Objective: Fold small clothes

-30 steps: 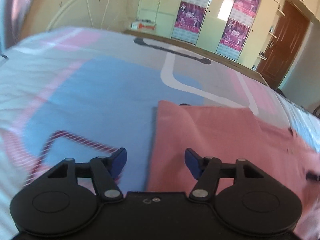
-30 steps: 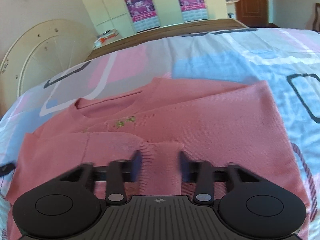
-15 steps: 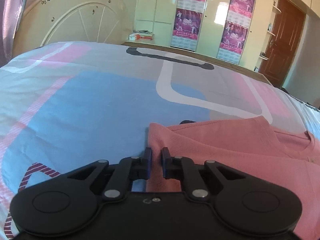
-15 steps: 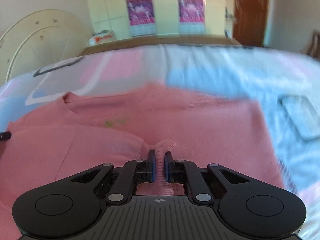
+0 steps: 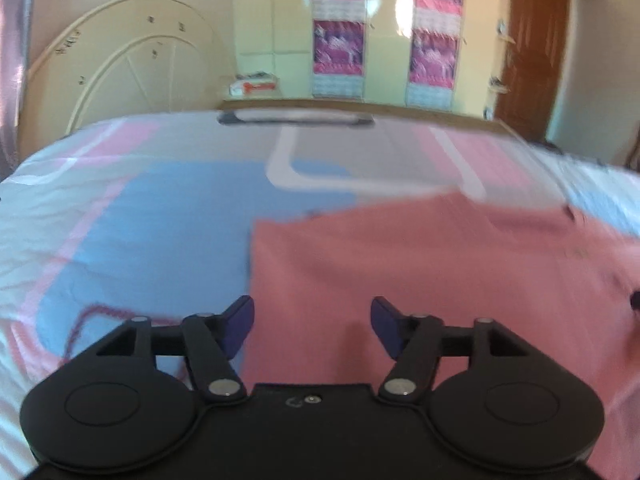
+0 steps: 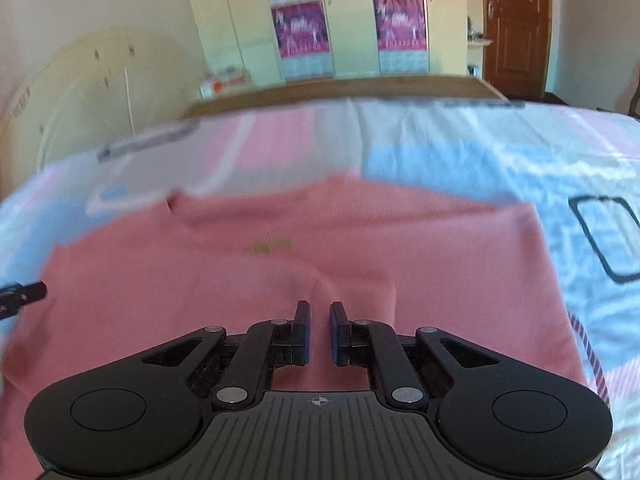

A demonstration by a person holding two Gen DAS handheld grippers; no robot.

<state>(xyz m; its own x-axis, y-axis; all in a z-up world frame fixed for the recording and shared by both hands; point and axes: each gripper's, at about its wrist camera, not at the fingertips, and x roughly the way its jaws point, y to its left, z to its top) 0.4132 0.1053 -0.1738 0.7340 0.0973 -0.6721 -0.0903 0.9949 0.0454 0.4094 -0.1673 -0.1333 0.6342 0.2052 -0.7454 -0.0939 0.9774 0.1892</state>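
A small pink sweater (image 5: 420,264) lies flat on the bed, its neckline away from me; it also shows in the right wrist view (image 6: 280,264). My left gripper (image 5: 312,326) is open and empty, hovering over the sweater's left edge. My right gripper (image 6: 319,332) is over the middle of the sweater with its jaws nearly closed, a narrow gap between the blue pads, and nothing visibly held. The tip of the left gripper (image 6: 20,294) shows at the far left of the right wrist view.
The bed is covered by a sheet (image 5: 160,220) with blue, pink and white blocks. A wooden footboard (image 6: 340,92) runs along the far edge. Cupboards with posters (image 5: 340,28) and a brown door (image 6: 516,24) stand beyond.
My left gripper has opened and let go of the sweater's left edge. My right gripper has released the pinched fold of fabric, which now lies flat, and its jaws have parted slightly.
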